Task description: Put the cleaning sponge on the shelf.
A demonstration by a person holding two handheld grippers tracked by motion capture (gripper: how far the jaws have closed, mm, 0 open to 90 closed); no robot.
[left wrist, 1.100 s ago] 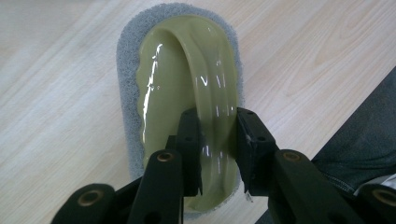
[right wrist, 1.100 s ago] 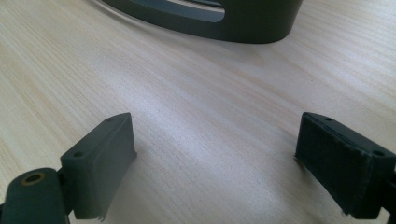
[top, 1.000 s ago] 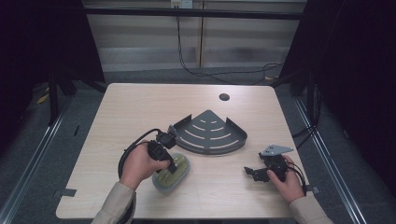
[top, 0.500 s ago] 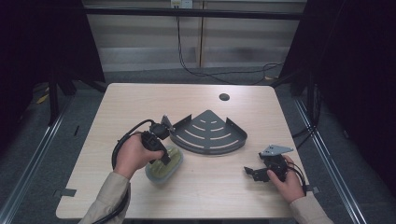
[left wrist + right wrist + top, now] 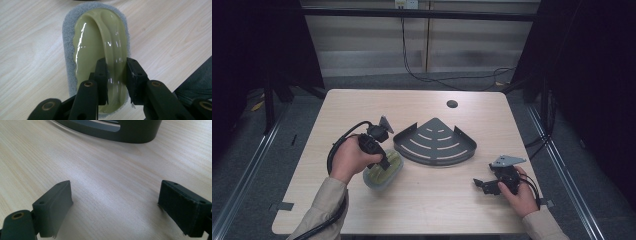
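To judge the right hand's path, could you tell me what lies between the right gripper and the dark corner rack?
Only bare wood: in the right gripper view the tabletop runs clear from the open right gripper to the corner rack; the high view agrees.

A pale wood table [image 5: 362,107] with rounded corners is sitting in the middle of the frame, a small round hole [image 5: 452,104] showing near its upper right edge. Grey floor [image 5: 257,165] is running around it. Dark curtains [image 5: 592,65] are hanging at the right and upper left. Black cables [image 5: 432,75] are trailing down a pale wall panel [image 5: 362,45] at the top centre.
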